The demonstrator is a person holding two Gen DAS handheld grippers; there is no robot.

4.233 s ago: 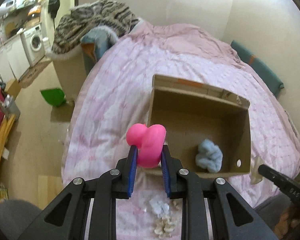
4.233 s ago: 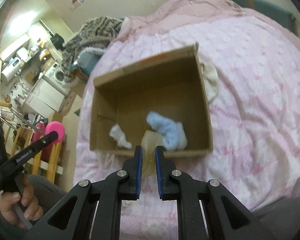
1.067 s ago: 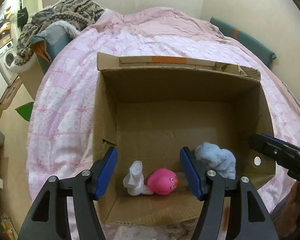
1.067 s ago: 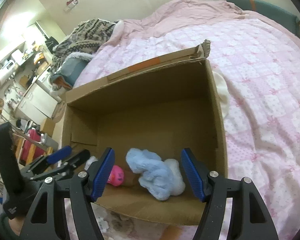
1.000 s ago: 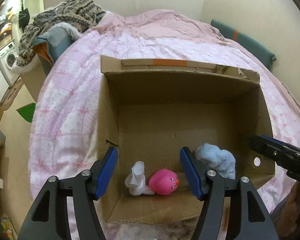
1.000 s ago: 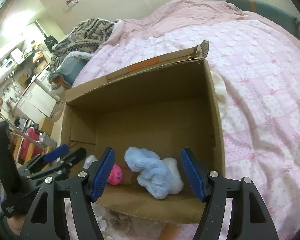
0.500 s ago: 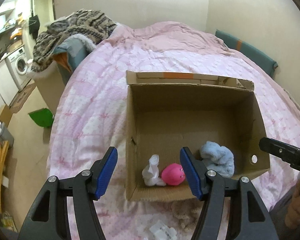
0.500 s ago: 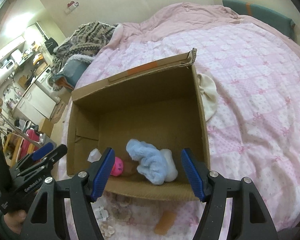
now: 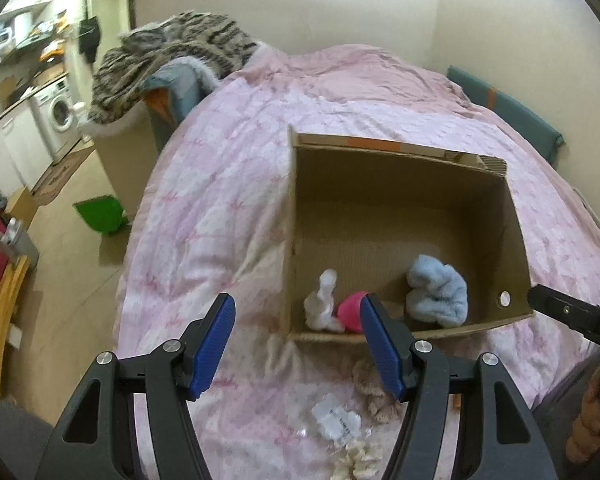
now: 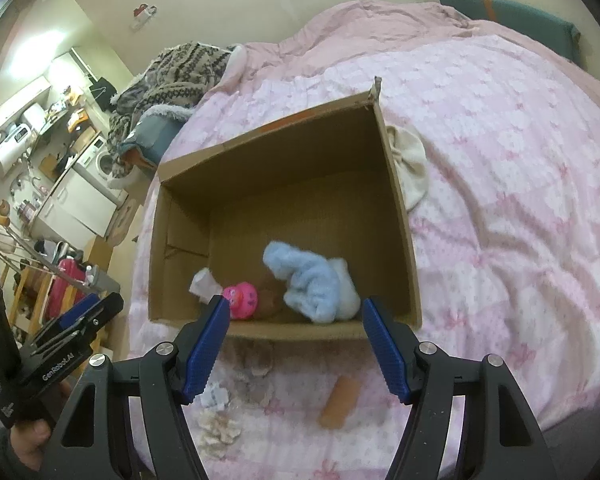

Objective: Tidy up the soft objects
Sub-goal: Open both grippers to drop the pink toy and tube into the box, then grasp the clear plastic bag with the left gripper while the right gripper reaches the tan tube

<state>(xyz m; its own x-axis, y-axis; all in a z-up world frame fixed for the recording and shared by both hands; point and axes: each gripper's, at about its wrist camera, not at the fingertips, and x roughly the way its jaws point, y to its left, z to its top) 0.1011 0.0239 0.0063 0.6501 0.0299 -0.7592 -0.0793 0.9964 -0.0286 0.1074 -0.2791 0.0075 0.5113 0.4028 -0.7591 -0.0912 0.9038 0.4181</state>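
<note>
An open cardboard box (image 9: 514, 216) (image 10: 400, 200) sits on the pink bed. Inside lie a pink round toy (image 9: 350, 312) (image 10: 242, 298), a white sock (image 9: 322, 304) (image 10: 204, 284), a fluffy light-blue cloth (image 9: 436, 292) (image 10: 312, 280) and a tan object (image 10: 270, 300). My left gripper (image 9: 296, 344) is open and empty, held back over the bed in front of the box. My right gripper (image 10: 294, 344) is open and empty before the box's near wall. Loose on the bed in front lie a beige scrunchie (image 9: 374, 390), a white packet (image 9: 336, 420), a cream frilly piece (image 9: 356, 460) (image 10: 220, 430) and a tan cylinder (image 10: 338, 402).
A cream cloth (image 10: 410, 164) lies against the box's right side. A patterned blanket pile (image 9: 168, 64) sits at the bed's far left corner. A green dustpan (image 9: 100, 216) lies on the floor left of the bed. A teal cushion (image 9: 504, 112) lines the right wall.
Both grippers have released their objects into the box and opened. Since then both have pulled back from the box, so the bed in front with its loose items has come into view.
</note>
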